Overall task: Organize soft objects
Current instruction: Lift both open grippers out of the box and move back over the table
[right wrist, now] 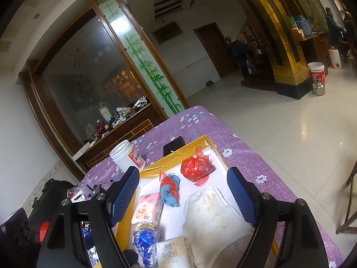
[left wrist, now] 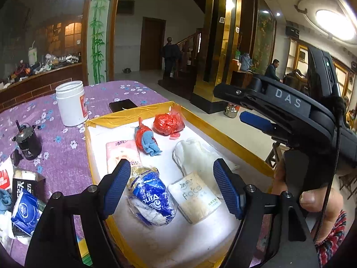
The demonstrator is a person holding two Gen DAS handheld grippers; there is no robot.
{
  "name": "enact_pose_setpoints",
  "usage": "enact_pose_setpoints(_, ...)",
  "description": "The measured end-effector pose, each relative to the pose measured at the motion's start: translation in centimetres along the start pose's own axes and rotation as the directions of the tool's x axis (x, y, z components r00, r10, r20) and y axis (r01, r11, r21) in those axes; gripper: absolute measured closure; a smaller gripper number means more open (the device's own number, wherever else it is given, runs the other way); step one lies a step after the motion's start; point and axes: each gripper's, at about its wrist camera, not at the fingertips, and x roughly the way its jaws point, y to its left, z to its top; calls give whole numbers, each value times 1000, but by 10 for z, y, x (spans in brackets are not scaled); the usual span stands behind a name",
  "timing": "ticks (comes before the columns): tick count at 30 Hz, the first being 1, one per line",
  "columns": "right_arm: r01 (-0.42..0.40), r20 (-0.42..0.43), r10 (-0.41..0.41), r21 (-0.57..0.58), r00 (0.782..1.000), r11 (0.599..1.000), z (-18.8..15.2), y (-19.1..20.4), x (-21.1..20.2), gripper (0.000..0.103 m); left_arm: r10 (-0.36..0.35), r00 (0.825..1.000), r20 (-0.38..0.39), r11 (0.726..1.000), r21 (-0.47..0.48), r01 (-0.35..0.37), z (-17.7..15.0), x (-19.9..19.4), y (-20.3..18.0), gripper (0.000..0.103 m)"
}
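A white tray with a yellow taped rim (left wrist: 116, 116) (right wrist: 200, 141) holds soft things: a blue-and-white tissue pack (left wrist: 150, 197) (right wrist: 145, 243), a beige tissue pack (left wrist: 194, 194) (right wrist: 176, 254), a pink tissue pack (left wrist: 122, 154) (right wrist: 148, 210), a blue cloth in red plastic (left wrist: 147, 139) (right wrist: 169, 189), a red plastic bag (left wrist: 168, 122) (right wrist: 196, 167) and a white cloth (left wrist: 196, 156) (right wrist: 212, 214). My left gripper (left wrist: 170, 185) hangs open over the two near packs, gripping nothing. My right gripper (right wrist: 184, 196) (left wrist: 256, 114) is open above the tray, empty.
On the purple flowered tablecloth (left wrist: 67, 138) stand a white jar (left wrist: 70, 102) (right wrist: 128, 155), a dark phone (left wrist: 122, 105) (right wrist: 174, 148) and a small black container (left wrist: 28, 143). More packs lie at the left edge (left wrist: 24, 210). A hand (left wrist: 319, 203) holds the right gripper's handle.
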Motion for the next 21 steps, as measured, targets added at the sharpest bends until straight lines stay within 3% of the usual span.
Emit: enact_pose_setpoints(21,-23,7,23,13,1000,1000,0,-2,-3,20,7,1000,4,1000,-29,-7,1,-2,5,27)
